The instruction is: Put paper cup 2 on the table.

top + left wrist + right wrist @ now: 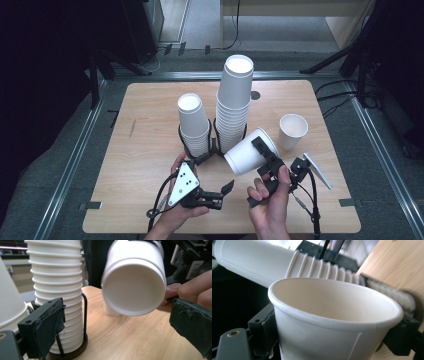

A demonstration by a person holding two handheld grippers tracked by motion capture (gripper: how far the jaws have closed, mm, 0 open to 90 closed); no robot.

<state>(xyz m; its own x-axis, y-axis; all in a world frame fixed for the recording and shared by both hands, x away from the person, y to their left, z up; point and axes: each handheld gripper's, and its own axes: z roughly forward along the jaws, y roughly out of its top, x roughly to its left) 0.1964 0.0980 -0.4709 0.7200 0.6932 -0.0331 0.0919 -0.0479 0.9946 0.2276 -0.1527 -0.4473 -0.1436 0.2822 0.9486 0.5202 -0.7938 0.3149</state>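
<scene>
The right tongs point(262, 155) grip a white paper cup point(248, 152), pads pressed on opposite sides of its wall just below the rolled rim, as the right gripper view shows. The cup is held tipped on its side above the bench point(150, 130), mouth toward the person, just right of the two racks. That tilt probably suits feeding it onto a stack or pulling it clear of one; can't say which.

The left tongs point(220, 192) stand wide open w/ nothing between them, low over the bench front, pointing at the held cup's open mouth. Looks like a ready, helper pose.

The tall stack point(235, 105) and short stack point(193, 125) sit side by side in black wire holders w/ round bases; the wires keep the nested cups upright. One single cup point(292, 131) stands alone, upright, mouth up, to the right of the held cup, near but apart.

Materials: thin matte paper cups, tapered, w/ rolled lips that make ribbed rings down each stack. Light and easily crushed, so I'd judge the grip needs to be gentle. Bench is pale wood grain, smooth. The tong pads are dark, rough, tape-like wrap, frayed at the edges, prob. for friction on slick paper.
</scene>
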